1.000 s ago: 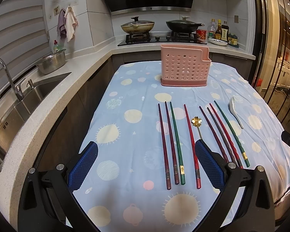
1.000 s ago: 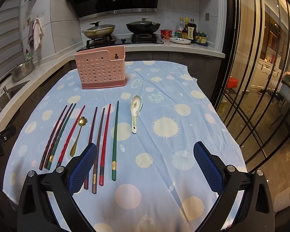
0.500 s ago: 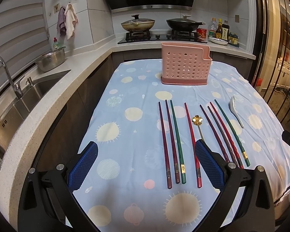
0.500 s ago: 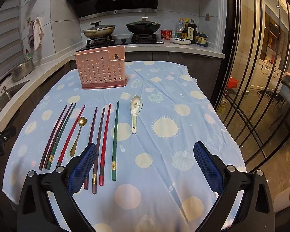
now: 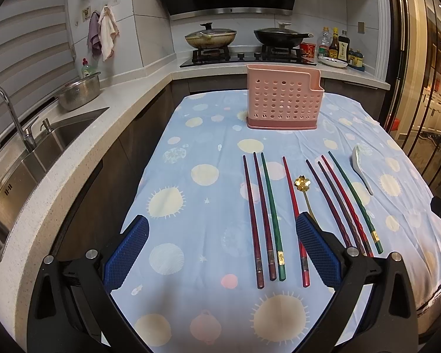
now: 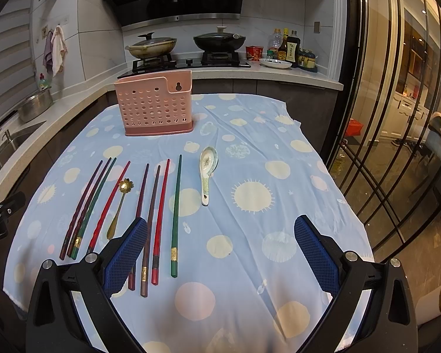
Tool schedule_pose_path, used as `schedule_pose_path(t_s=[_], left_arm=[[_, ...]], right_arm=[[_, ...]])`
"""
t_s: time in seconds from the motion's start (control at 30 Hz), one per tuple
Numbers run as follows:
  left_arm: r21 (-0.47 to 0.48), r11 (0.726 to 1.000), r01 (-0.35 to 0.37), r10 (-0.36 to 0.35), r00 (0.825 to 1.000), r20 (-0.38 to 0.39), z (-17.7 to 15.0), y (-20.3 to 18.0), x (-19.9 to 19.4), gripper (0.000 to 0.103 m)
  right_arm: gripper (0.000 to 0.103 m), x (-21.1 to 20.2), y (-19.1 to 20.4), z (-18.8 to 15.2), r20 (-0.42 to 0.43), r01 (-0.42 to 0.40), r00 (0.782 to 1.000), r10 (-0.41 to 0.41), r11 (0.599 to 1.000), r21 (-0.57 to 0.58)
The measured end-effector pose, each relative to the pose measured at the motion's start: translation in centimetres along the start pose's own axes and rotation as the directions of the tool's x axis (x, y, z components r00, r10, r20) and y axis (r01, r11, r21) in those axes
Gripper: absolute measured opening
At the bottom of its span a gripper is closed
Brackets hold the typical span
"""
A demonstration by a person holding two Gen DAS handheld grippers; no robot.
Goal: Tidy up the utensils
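Note:
Several red, maroon and green chopsticks [image 5: 272, 214] [image 6: 158, 220] lie side by side on the blue spotted tablecloth. Among them rests a gold flower-headed spoon [image 5: 302, 184] [image 6: 125, 186]. A white ceramic spoon [image 6: 207, 166] [image 5: 360, 161] lies to their right. The pink perforated utensil holder [image 5: 283, 101] [image 6: 155, 106] stands upright at the table's far end. My left gripper [image 5: 220, 238] hovers open near the chopsticks' near ends, empty. My right gripper [image 6: 220, 238] is open and empty over the cloth, right of the chopsticks.
The table's left edge [image 5: 150, 176] borders a gap beside the counter with a sink [image 5: 35, 161] and steel bowl [image 5: 79, 95]. A stove with two pans [image 5: 244, 38] and bottles [image 5: 338, 48] lines the back. Glass doors [image 6: 397, 117] stand on the right.
The left wrist view has shifted slightly, as the left gripper tilts a little. Both grippers stay open and the utensils have not moved.

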State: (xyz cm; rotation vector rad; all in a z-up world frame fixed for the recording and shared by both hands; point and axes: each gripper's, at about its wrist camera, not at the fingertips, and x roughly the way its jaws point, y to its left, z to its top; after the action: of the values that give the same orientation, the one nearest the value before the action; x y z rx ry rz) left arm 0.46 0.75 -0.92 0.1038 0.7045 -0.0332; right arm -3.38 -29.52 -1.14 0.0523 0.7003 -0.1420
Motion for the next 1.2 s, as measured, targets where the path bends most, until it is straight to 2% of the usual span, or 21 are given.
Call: schedule_pose_path(t_s=[1.2], left_arm=[[0.004,1.000,0.007,-0.007,1.000,-0.008,0.21,0.00,0.17,0.096]], right_arm=[[0.096,-0.09,0.14,0.29,-0.004,0.005,1.000,-0.005,1.000,0.001]])
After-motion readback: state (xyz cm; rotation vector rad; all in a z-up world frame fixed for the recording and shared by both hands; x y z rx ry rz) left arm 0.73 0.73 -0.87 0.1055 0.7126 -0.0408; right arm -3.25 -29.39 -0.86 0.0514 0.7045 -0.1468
